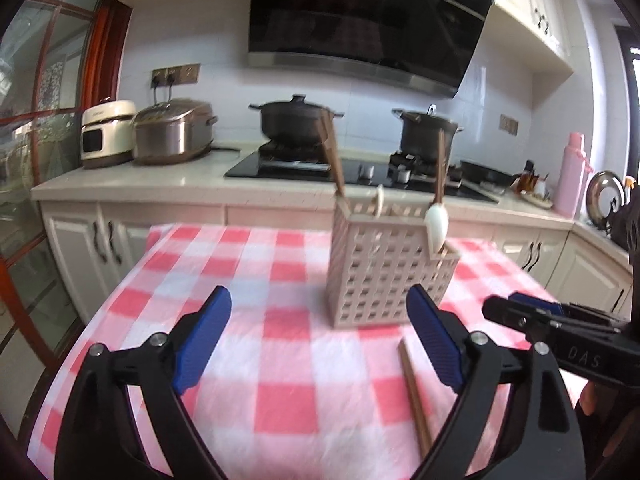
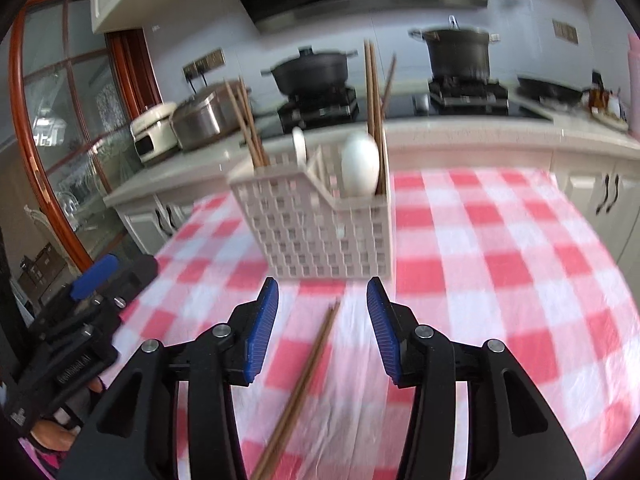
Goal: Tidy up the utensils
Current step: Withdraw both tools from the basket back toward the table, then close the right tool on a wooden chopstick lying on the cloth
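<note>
Left gripper (image 1: 319,332) spread, empty | right gripper (image 2: 322,326) parted over loose chopsticks (image 2: 304,376), untouched | right view only: white spoon bowl (image 2: 360,164) facing out of utensil basket (image 2: 316,228)

The chopsticks (image 2: 304,384) before the basket (image 2: 320,232) run off the bottom edge; utensils' lower ends are hidden inside the basket

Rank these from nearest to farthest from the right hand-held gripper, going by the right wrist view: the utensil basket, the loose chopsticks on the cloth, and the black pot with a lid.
1. Loose chopsticks, lying between the open fingers of the right hand-held gripper.
2. Utensil basket, just ahead on the cloth.
3. Black pot, back on the stove.
</note>
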